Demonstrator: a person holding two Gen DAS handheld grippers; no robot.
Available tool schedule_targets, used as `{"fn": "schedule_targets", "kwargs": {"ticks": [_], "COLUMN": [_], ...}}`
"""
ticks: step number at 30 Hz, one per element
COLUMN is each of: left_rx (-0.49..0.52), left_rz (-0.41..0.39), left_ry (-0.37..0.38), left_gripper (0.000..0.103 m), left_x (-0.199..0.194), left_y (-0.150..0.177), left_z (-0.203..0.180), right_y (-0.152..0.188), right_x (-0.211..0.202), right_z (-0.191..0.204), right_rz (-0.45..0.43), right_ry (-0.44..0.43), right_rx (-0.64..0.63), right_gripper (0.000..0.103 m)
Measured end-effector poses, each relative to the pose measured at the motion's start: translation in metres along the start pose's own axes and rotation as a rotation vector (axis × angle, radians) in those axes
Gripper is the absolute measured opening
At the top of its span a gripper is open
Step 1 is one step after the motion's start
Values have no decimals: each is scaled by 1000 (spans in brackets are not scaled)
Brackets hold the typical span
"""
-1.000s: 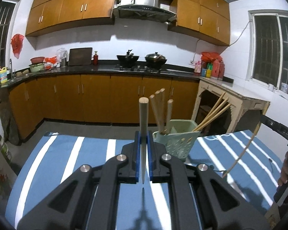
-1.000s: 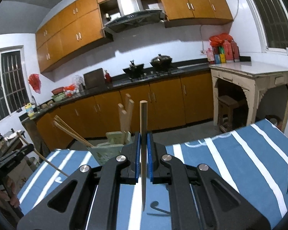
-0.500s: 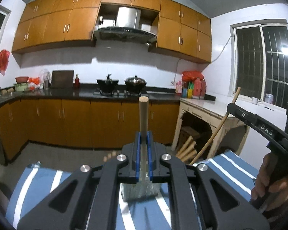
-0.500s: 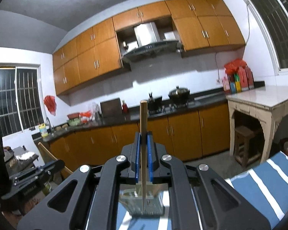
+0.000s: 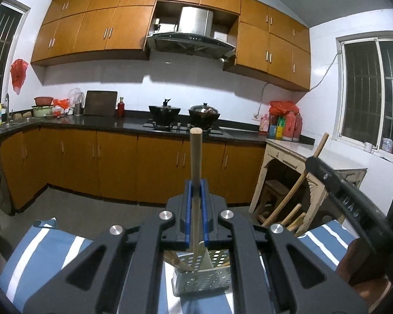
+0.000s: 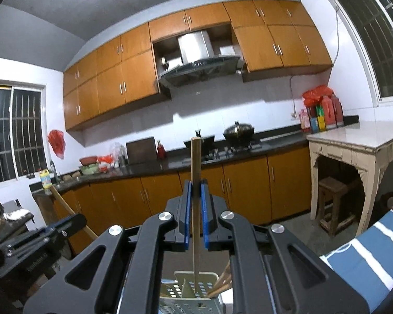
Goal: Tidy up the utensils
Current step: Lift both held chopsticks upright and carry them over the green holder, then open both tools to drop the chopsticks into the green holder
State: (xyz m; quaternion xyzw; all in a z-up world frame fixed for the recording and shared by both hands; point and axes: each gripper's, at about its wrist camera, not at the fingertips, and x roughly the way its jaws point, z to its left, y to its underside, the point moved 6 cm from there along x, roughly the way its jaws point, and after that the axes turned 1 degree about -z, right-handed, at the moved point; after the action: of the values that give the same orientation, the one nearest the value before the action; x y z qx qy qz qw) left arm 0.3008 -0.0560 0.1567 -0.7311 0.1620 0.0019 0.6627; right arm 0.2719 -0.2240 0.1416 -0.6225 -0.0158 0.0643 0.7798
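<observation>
Wooden chopstick (image 5: 195, 183), round and pale, is pinched upright between the blue-padded fingers of the left gripper (image 5: 195, 209), its lower tip just over the pale green perforated plastic utensil caddy (image 5: 209, 274) standing on the blue-and-white striped worktop (image 5: 47, 251). The right gripper (image 6: 195, 209) likewise has its fingers closed tight on a second thin wooden chopstick (image 6: 195, 196), tip hanging over the same caddy (image 6: 191, 287), which already holds other sticks. Best to lower each straight down, one at a time, into one compartment, clear of the divider and leaning sticks, releasing only once the tip is well inside.
</observation>
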Motion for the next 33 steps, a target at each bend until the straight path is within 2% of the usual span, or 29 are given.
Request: {"fn": "schedule_targets", "kwargs": {"ticks": [11,13,14,15,16,23,26,29,33], "left_rx": [-1,1,5,8,7,5,-1,-10,8], "left_rz": [44,57,59,61,58,51,52,54,61], "left_ry": [5,5,3,-1,-4,-21,-35,-43,-48], "left_gripper": [8,12,15,23,30,36,40,48,57], "left_x": [19,20,19,18,15,-10,-24,-42,-66], "left_y": [23,26,26,26,25,22,22,26,37], "left_z": [7,8,8,9,10,17,23,29,33], "right_y": [23,25,25,24,22,12,11,15,26], "right_x": [19,18,15,10,8,-18,-34,-48,-73], "right_z": [-2,-4,-5,-7,-8,-12,-14,-16,-17], "right_rz": [89,112,112,102,96,97,101,119,143], "right_ry": [0,-6,-4,4,9,10,13,15,16], "right_rx": [1,6,8,10,7,-6,-14,-19,-29], "right_gripper": [9,18,34,49,52,53,60,65,78]}}
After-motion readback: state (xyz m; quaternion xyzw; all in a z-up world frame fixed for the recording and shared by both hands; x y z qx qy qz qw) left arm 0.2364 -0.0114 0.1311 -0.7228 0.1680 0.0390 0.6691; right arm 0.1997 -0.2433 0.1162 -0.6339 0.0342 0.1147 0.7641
